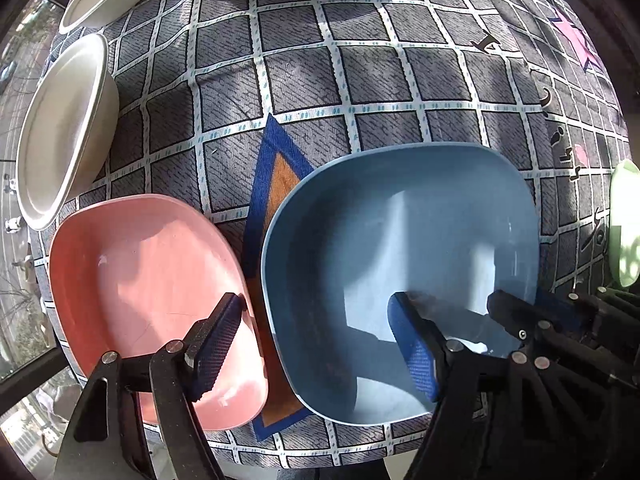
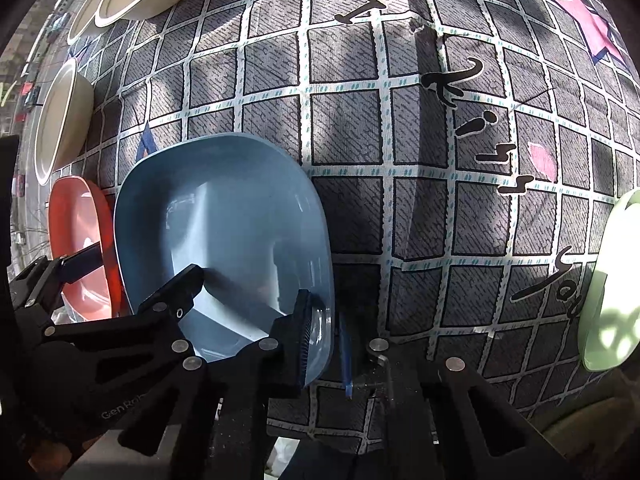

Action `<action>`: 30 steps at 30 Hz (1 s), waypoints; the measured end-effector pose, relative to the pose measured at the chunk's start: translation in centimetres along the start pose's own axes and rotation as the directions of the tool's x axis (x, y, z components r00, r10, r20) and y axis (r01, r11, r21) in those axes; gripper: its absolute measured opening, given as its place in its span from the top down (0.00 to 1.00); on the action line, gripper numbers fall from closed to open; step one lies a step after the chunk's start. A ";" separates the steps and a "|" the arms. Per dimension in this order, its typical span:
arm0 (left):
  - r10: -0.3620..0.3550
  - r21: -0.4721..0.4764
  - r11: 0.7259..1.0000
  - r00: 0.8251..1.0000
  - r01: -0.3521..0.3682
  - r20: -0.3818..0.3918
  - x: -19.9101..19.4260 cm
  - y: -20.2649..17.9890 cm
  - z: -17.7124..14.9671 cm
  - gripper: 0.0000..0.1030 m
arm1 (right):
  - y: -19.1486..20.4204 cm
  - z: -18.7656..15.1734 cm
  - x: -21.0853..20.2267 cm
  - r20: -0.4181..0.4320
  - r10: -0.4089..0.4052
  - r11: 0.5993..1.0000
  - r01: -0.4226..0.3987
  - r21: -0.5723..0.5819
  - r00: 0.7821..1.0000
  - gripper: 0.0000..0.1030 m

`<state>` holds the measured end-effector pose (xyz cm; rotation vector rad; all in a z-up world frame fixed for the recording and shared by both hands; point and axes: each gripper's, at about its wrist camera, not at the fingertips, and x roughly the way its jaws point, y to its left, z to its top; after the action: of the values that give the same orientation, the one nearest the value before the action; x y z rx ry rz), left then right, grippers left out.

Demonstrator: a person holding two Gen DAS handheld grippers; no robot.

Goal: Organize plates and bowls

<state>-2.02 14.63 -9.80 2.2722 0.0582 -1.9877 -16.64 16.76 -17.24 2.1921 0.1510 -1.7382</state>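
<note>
Sunlit table under a grey checked cloth (image 1: 360,80) w/ white grid lines. Window and street show at far left.

Main item: blue rounded-square deep plastic bowl (image 1: 320,240), lower centre-right of the left-wrist view and lower left of the right-wrist view. It sits flat on the cloth. Just beside it at lower left, apart from it, is a pink rounded-square shallow plastic plate (image 1: 140,260). Round white bowls (image 1: 68,128) are at upper left, and a pale green dish (image 2: 608,280) is at the right edge.

Left tool (image 1: 316,300) is spread wide and holds nothing. One finger hangs over the pink plate's near side, the other over the blue bowl's inside.

Right tool (image 2: 324,320) is narrowed to a slim gap around the blue bowl's near-right rim, w/ one pad inside and one outside. A sliver of dark shows by the outer pad, so I can't tell if it's really biting.

Handling, as a guess:
- Both pieces look like thin, light, stiff plastic, not fragile.
- The surface is glossy, so prob. slippery.
- A one-sided rim pinch will let the bowl tilt, so take the rim deep, mid-side, w/ one pad on the inner wall and one on the outer.
- The pink plate's low rim gives less to bite on; approach it low, near the cloth.
</note>
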 end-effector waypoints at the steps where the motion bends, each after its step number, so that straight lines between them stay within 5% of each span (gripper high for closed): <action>1: 0.023 0.029 0.999 1.000 -0.024 0.004 -0.4 -1.0 0.0 0.33 | 0.3 0.0 0.1 0.001 -0.004 1.000 0.004 -0.006 1.000 0.86; 5: 0.116 0.051 0.992 0.993 -0.117 0.023 -1.2 -2.3 -0.1 0.31 | 0.7 0.2 0.7 -0.006 0.018 1.000 -0.018 0.005 1.000 0.86; 8: 0.176 0.039 0.983 0.983 -0.179 0.054 -1.8 -1.1 -0.6 0.18 | 0.5 0.3 1.0 -0.006 0.019 0.999 -0.019 0.035 1.000 0.86; 14: 0.071 -0.021 0.997 0.995 -0.070 0.065 -3.6 1.8 -2.4 0.08 | -0.3 -0.2 0.4 0.001 0.013 1.000 -0.013 0.026 1.000 0.85; 17: 0.036 0.007 0.999 0.995 -0.037 0.092 -5.7 1.1 -3.0 0.08 | -3.6 -2.1 0.0 -0.006 -0.037 0.998 0.037 0.044 0.999 0.62; 23: 0.007 0.168 0.985 0.990 -0.031 0.140 -9.3 -6.3 -3.0 0.08 | -7.1 -3.6 -0.7 0.002 -0.185 0.982 0.184 0.026 0.983 0.60; 30: 0.000 0.231 0.973 0.996 -0.021 0.089 -8.8 -12.2 -0.7 0.08 | -12.1 -3.6 -0.6 -0.002 -0.085 0.991 0.085 0.101 0.996 0.60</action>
<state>-3.82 27.28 -1.78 2.3063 -0.2041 -2.1899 -16.94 29.39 -18.30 2.2861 0.1614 -1.8308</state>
